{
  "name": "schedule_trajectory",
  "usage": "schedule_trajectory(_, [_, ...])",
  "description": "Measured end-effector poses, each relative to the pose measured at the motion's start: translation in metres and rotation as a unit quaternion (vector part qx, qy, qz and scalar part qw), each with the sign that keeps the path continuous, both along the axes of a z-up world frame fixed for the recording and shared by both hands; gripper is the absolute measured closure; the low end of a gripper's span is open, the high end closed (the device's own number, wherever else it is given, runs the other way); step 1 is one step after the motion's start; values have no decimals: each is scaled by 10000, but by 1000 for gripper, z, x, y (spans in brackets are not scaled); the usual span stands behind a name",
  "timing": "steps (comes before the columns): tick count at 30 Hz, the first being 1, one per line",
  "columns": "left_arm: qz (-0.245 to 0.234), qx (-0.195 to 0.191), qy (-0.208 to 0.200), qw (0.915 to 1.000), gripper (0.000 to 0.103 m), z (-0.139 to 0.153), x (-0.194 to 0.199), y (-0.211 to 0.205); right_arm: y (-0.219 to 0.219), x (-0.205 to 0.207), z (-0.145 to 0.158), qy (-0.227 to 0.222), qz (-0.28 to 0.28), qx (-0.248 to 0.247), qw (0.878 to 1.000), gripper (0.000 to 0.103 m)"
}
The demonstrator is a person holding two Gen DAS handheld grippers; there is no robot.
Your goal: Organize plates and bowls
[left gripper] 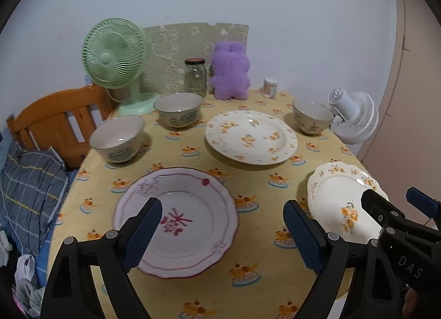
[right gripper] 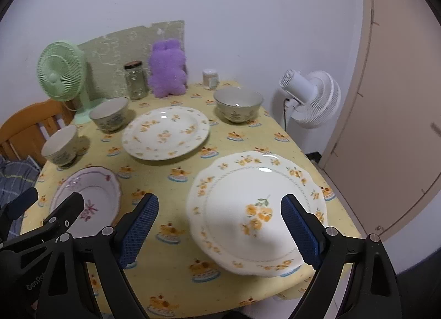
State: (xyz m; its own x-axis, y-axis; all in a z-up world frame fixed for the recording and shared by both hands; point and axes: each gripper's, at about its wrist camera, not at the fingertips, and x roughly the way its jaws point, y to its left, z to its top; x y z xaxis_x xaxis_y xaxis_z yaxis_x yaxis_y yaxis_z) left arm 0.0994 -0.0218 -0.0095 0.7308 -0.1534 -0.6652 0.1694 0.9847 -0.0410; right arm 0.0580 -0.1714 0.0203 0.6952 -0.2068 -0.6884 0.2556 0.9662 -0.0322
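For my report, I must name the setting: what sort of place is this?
Probably a small bedroom or living room at home. A table with a yellow tablecloth stands beside a wooden bed frame with bedding; a green fan and a purple plush toy stand on it.

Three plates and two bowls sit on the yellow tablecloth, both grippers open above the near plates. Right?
Not quite: there are three bowls, as the left wrist view shows. The three plates and the open left gripper and right gripper are right.

Bare tablecloth [left gripper: 256, 181] runs open between the pink plate [left gripper: 187, 236], the round plate [left gripper: 250, 137] and the scalloped plate [right gripper: 248, 181]; three bowls [left gripper: 177, 109] line the far side.
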Motion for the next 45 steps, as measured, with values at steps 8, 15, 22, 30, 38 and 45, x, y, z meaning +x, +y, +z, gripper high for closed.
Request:
schedule_trajectory(8, [-21, 69, 190, 9998, 16, -12, 21, -54, -50, 24, -15, 218, 45, 121, 9997, 15])
schedule_trajectory(15, [64, 133, 451, 9989, 20, -28, 42, -99, -99, 49, -31, 496, 116, 73, 9987, 21])
schedule_trajectory(22, [153, 261, 871, 9957, 25, -52, 54, -134, -136, 65, -55, 825, 237, 196, 9961, 21])
schedule_trajectory(30, [290, 390, 1413, 9888, 28, -82, 58, -155, -166, 72, -89, 1387, 173, 436, 9892, 24])
schedule_trajectory(38, [161, 447, 1717, 9840, 35, -97, 65, -164, -165, 75, -112, 1735, 331, 604, 9824, 32])
schedule_trajectory(45, [95, 349, 1766, 9836, 36, -98, 68, -166, -167, 79, -116, 1792, 285, 659, 9812, 32])
